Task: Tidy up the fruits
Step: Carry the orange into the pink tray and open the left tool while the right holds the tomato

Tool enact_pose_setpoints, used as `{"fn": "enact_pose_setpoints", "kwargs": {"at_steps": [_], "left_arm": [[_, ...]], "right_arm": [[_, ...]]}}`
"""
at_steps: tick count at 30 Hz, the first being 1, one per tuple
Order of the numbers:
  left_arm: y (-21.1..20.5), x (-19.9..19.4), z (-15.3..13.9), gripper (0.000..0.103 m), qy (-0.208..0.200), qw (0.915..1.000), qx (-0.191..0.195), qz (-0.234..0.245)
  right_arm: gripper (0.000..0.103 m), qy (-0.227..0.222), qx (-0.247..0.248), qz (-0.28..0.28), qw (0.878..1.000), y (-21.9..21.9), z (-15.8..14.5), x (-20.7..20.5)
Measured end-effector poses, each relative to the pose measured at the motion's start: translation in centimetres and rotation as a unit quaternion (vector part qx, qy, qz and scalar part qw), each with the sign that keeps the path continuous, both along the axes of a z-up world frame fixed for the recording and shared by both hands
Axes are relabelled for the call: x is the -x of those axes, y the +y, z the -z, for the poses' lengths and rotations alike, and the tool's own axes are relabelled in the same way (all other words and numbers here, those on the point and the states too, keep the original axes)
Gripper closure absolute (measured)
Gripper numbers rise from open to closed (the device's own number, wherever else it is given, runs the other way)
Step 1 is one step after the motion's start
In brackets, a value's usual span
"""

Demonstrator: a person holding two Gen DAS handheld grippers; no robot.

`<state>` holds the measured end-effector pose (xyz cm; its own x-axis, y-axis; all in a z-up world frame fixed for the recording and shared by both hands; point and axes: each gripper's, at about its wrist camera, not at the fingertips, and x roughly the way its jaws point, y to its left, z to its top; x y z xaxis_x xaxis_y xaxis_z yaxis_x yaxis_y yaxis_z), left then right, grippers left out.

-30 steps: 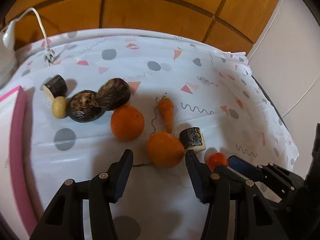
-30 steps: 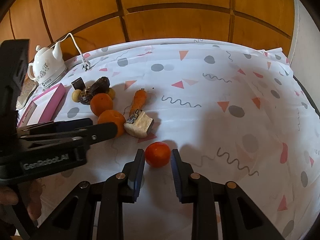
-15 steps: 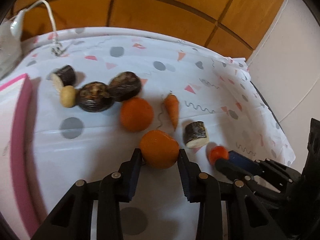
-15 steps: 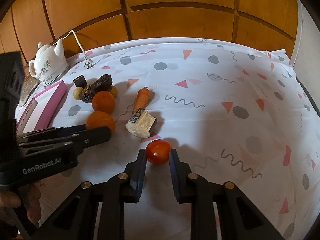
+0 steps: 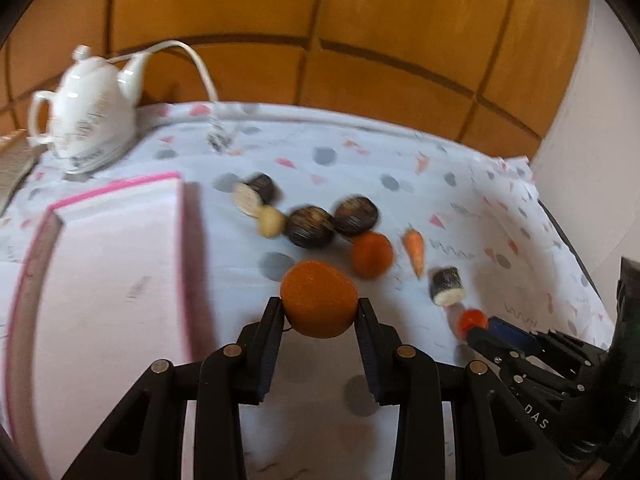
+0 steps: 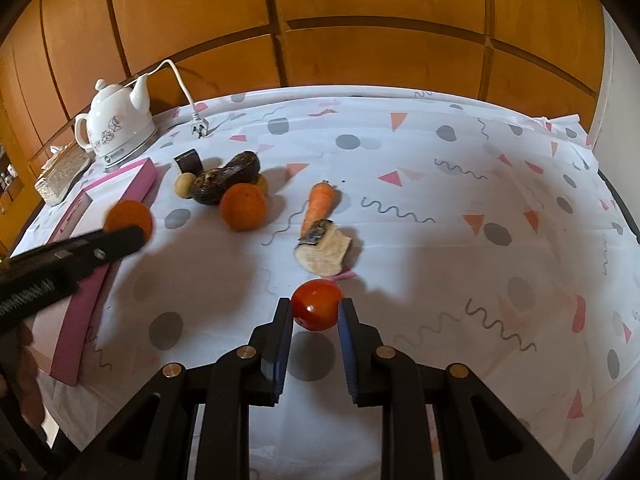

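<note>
My left gripper [image 5: 319, 306] is shut on an orange [image 5: 319, 288] and holds it clear of the patterned cloth, just right of the pink-edged box [image 5: 108, 280]. The right wrist view shows that orange [image 6: 130, 216] beside the box [image 6: 120, 184], above a left finger [image 6: 100, 240]. My right gripper [image 6: 315, 305] is shut on a small red tomato [image 6: 318, 312] near the table's front. A second orange [image 6: 243, 207], a carrot [image 6: 319, 204] and a cut root piece [image 6: 324, 250] lie on the cloth between the two.
Two dark round vegetables [image 5: 310, 227], a small yellow fruit [image 5: 271, 222] and another cut root piece [image 5: 254, 196] cluster behind the second orange. A white teapot [image 6: 118, 124] with cord and plug [image 6: 199, 126] stands at the back left. Wood panelling rises behind the table.
The left gripper closed on the near orange, lifted it and carried it left toward the pink box. The right gripper stayed in place, its pads tightening on the tomato.
</note>
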<state>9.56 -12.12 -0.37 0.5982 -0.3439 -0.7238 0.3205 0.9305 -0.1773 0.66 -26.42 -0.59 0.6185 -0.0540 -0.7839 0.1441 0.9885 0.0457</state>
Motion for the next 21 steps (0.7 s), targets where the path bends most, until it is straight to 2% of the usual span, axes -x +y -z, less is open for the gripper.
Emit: {"fn": "enact_pose_setpoints", "kwargs": {"at_steps": [6,13,19,21], "left_arm": [[5.7,0.3,-1.3,0.066,-0.017,0.9979,-0.003,-0.062],[13.4,-0.3,-0.1,0.066,-0.010,0.9880,-0.027,-0.152],[16.7,-0.2,1.3,0.066,-0.002,0.9792,-0.056,-0.195],[17.1,-0.2,1.8,0.065,0.008,0.9779,-0.054,-0.202]], "right_arm": [[0.080,-0.005,0.004,-0.010,1.000,1.1,-0.3,0.1],[0.080,-0.004,0.008,-0.020,1.000,2.7,-0.2,-0.3],[0.080,-0.006,0.010,-0.031,0.999,3.7,-0.5,-0.5],[0.080,-0.008,0.012,-0.037,0.999,4.2,-0.6,-0.5]]}}
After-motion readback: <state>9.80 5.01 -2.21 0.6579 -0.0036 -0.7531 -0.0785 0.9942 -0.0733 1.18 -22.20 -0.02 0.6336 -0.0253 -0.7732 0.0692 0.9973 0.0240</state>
